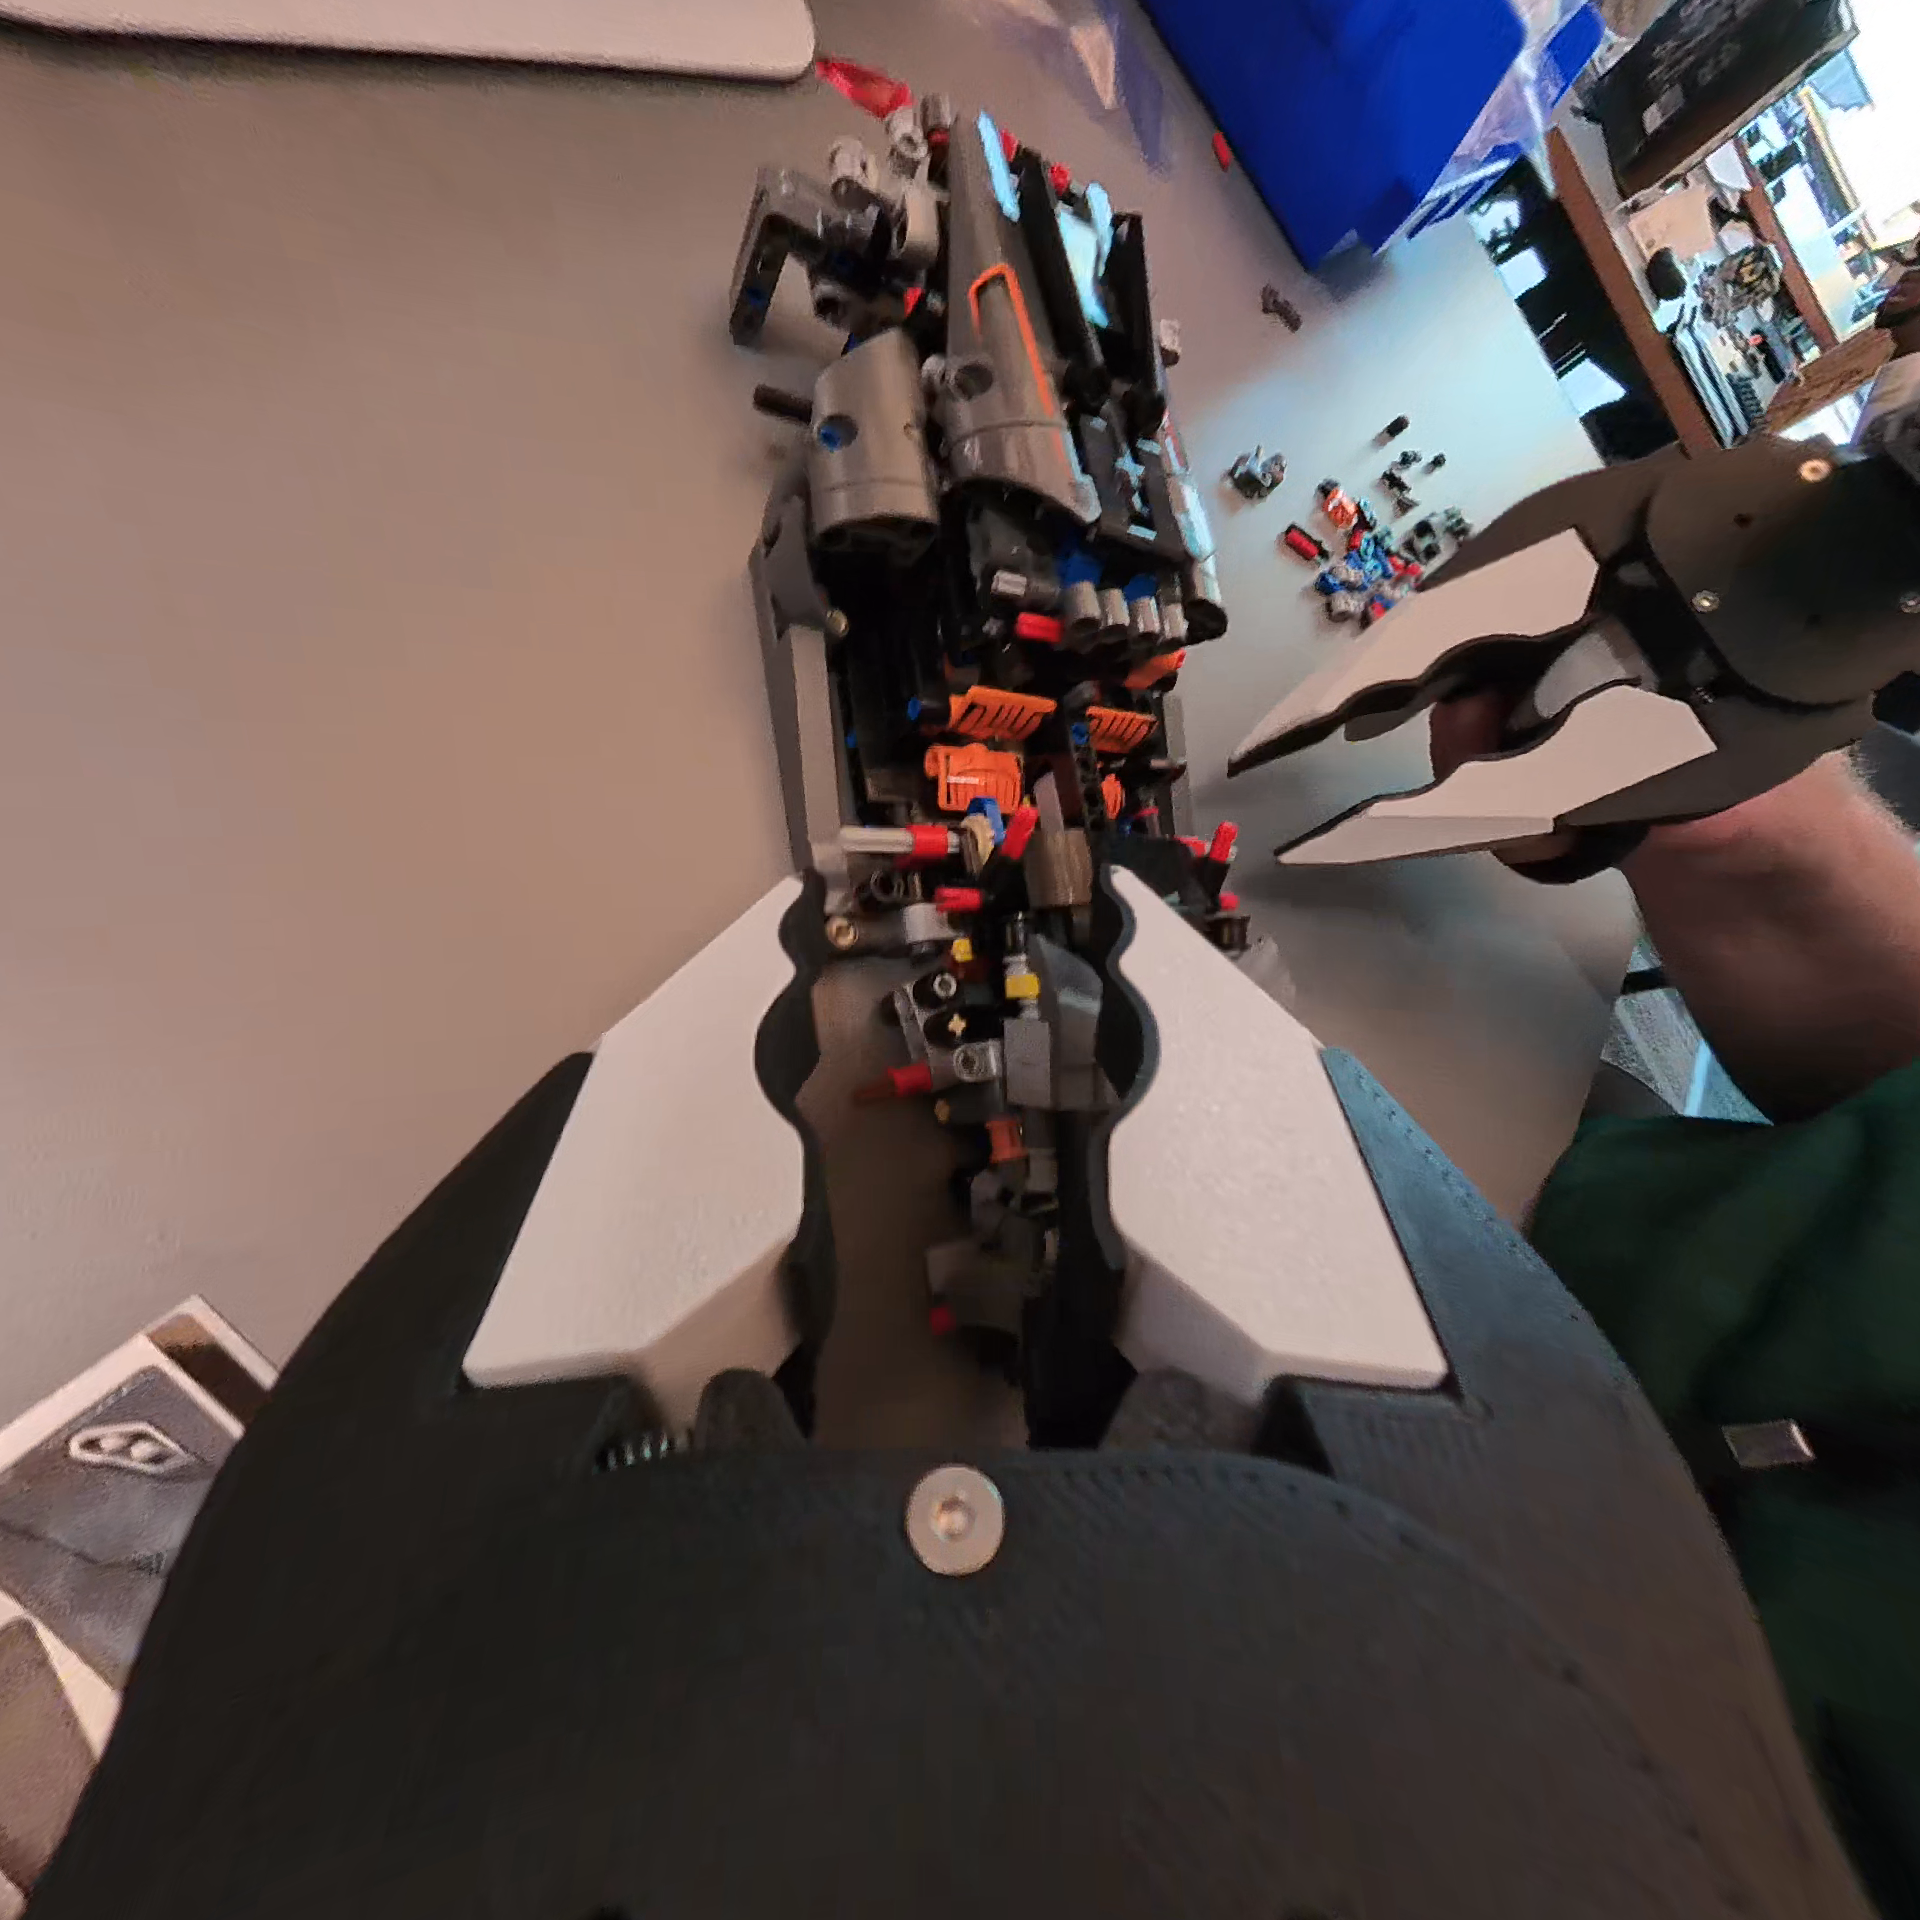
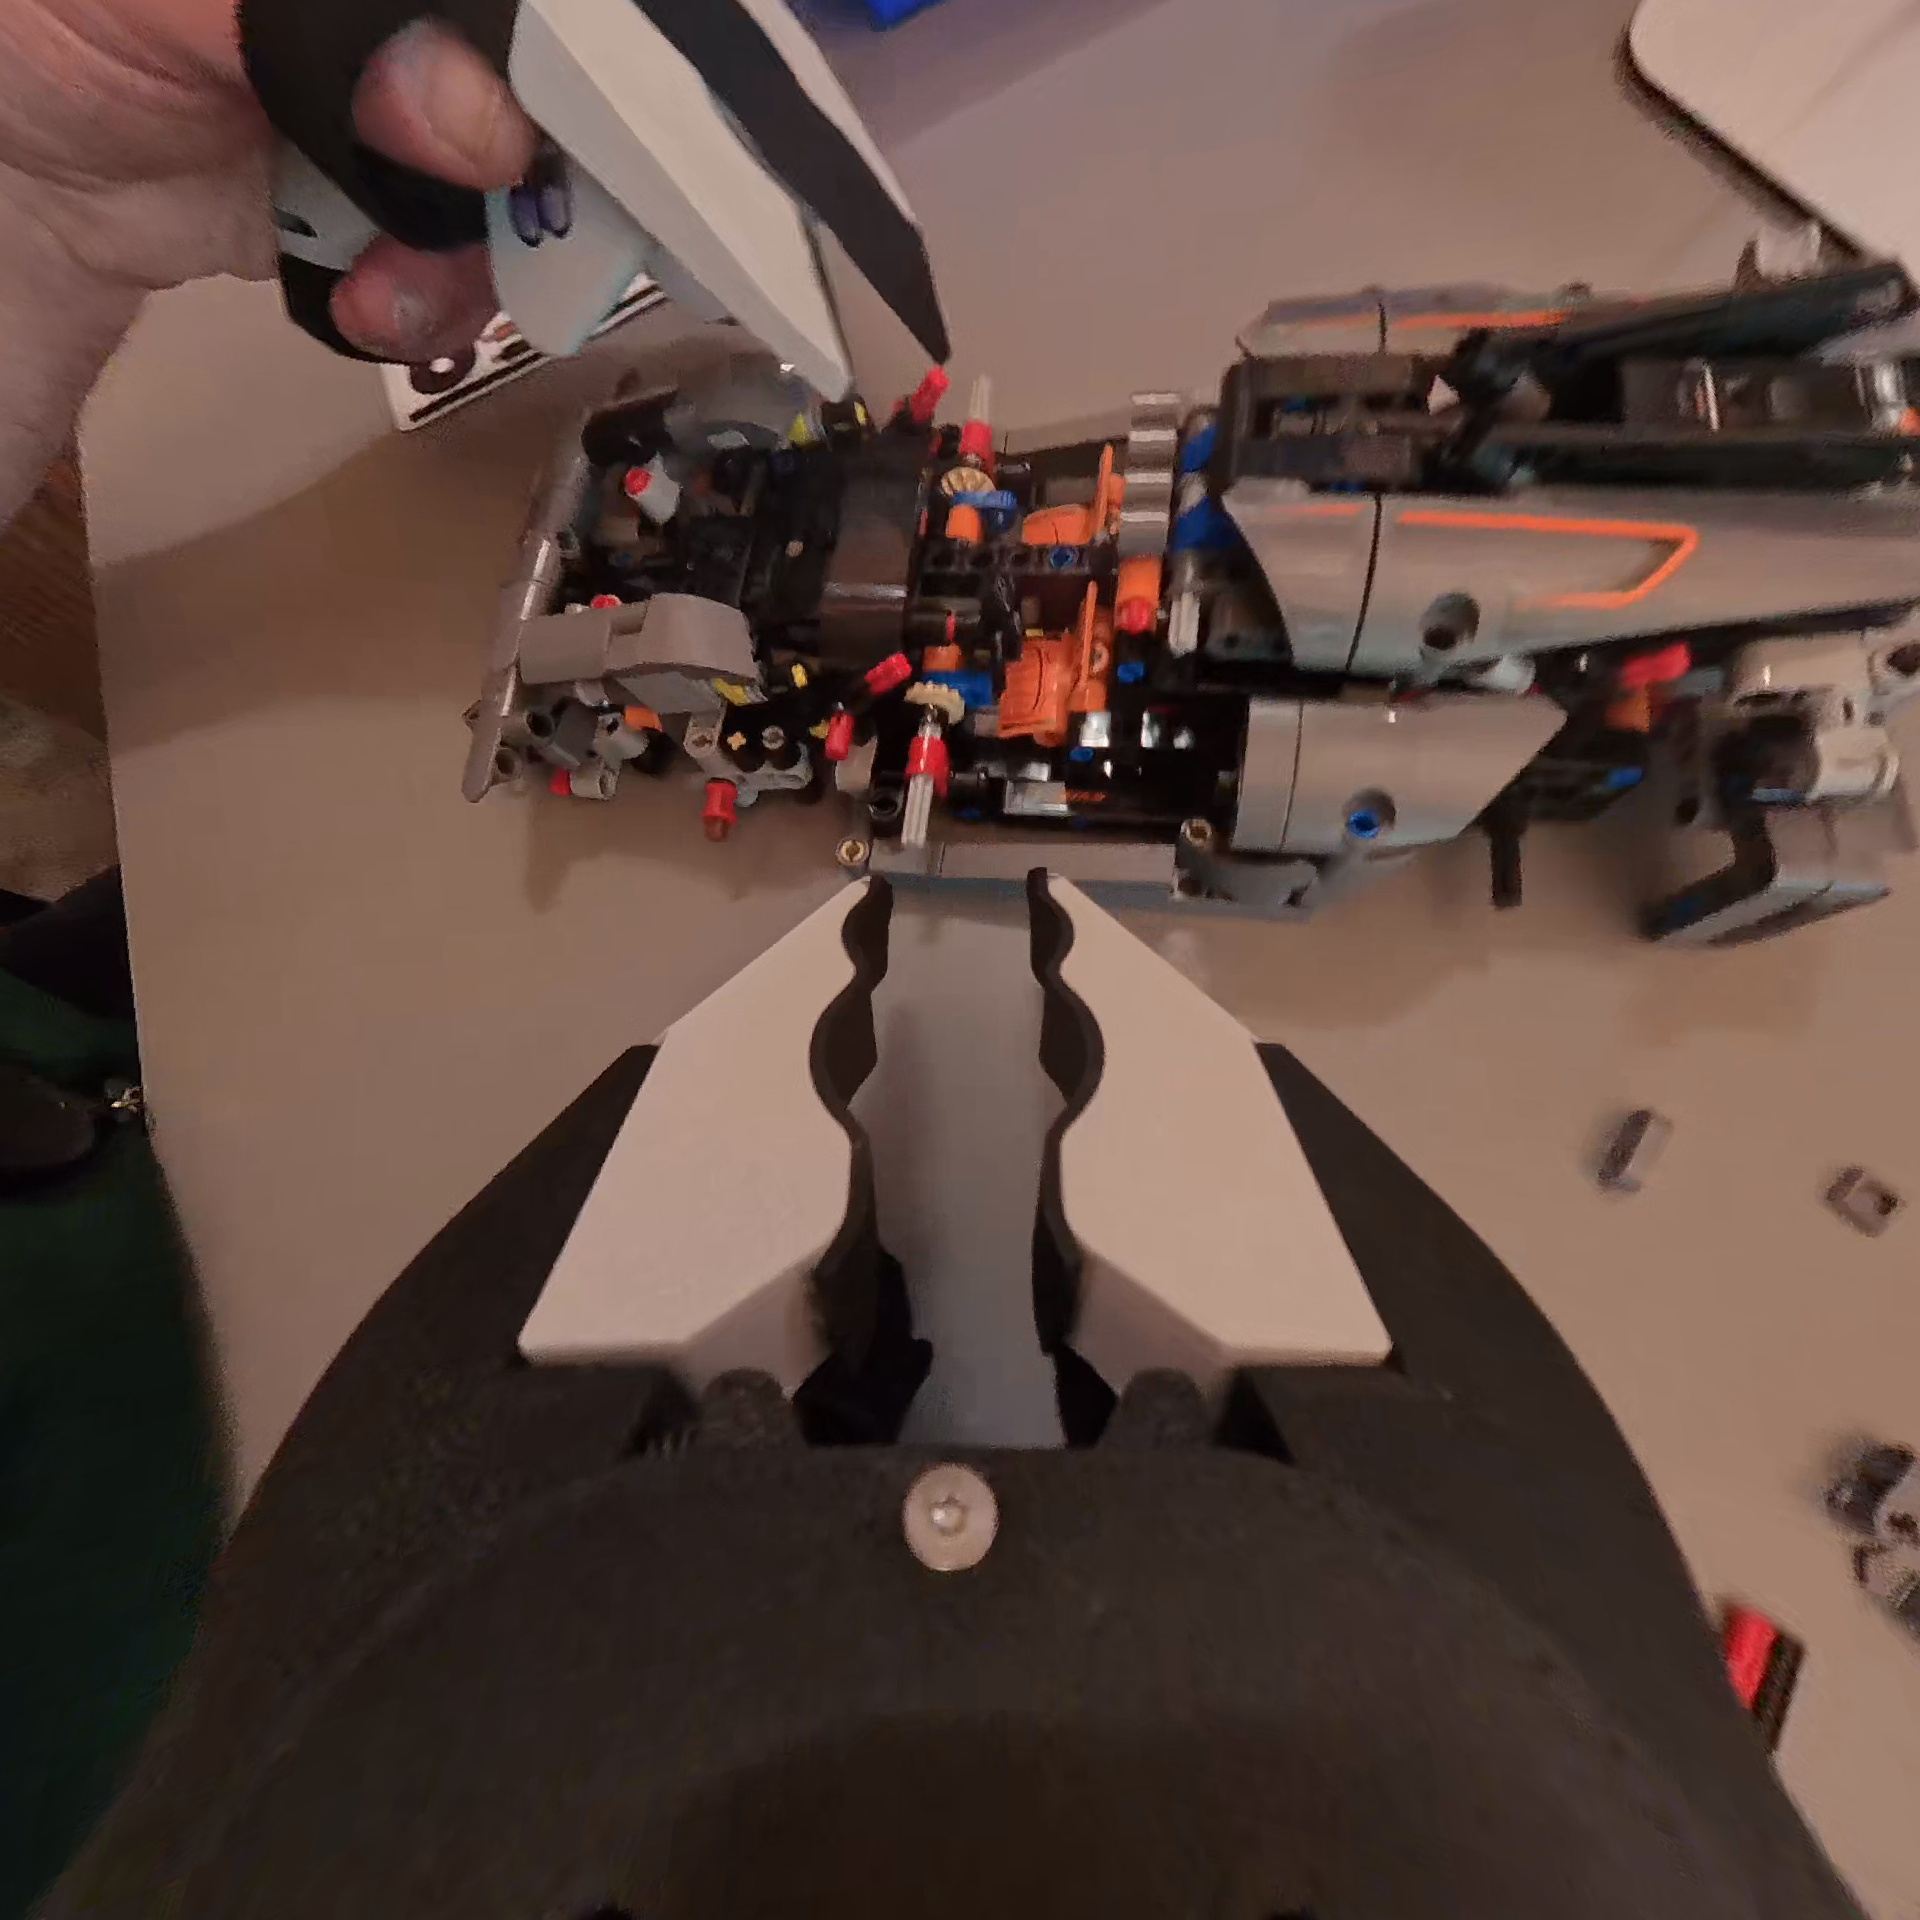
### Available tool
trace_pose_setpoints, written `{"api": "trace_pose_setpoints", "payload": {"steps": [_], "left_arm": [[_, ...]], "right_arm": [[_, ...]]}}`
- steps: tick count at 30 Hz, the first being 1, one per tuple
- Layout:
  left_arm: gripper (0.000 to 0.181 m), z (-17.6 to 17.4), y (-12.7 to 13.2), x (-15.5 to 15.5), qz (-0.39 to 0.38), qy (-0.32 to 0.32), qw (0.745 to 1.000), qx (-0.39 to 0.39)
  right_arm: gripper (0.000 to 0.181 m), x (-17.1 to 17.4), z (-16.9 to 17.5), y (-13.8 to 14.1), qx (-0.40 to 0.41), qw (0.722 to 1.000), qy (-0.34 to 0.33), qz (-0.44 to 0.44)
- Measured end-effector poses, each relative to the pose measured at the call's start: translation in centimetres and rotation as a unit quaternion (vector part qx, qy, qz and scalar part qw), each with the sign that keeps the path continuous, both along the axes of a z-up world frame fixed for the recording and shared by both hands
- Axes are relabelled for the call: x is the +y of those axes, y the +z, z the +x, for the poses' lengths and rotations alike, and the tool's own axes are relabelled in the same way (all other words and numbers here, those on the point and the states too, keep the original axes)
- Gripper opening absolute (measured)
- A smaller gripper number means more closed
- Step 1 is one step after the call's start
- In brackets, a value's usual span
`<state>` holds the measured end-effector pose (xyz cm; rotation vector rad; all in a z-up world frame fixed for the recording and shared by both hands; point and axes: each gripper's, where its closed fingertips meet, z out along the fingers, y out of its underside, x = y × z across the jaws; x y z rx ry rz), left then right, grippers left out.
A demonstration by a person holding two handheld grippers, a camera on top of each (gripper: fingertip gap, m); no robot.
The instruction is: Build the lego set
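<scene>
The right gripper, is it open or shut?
Open. The right gripper shows bare table between its fingertips and holds nothing, just short of the lego model.

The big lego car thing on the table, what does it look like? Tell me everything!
The lego model is a long, half-built vehicle lying on the tan table. It looks like plastic: dark grey curved panels with orange stripes at one end, black beams, orange engine-like parts in the middle, and red, blue and yellow pins sticking out. The left gripper straddles its open end; the right gripper hovers open beside its side.
</scene>
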<state>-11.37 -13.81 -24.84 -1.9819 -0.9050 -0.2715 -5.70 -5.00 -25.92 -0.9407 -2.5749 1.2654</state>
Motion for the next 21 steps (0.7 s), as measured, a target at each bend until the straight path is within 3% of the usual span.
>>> {"api": "trace_pose_setpoints", "payload": {"steps": [4,9,21], "left_arm": [[0.056,1.2,-1.1,-0.1,-0.01,-0.016,0.999,-0.026],[0.056,2.7,-2.1,0.3,-0.03,-0.049,0.997,-0.05],[0.056,4.2,-2.1,1.4,-0.029,-0.025,0.998,-0.044]], "right_arm": [[0.048,0.0,0.9,-1.5,-0.035,0.999,-0.021,0.01],[0.058,-0.8,0.6,-2.0,-0.047,0.998,-0.036,0.001],[0.061,-0.7,-0.9,-1.9,-0.058,0.997,-0.044,-0.013]]}}
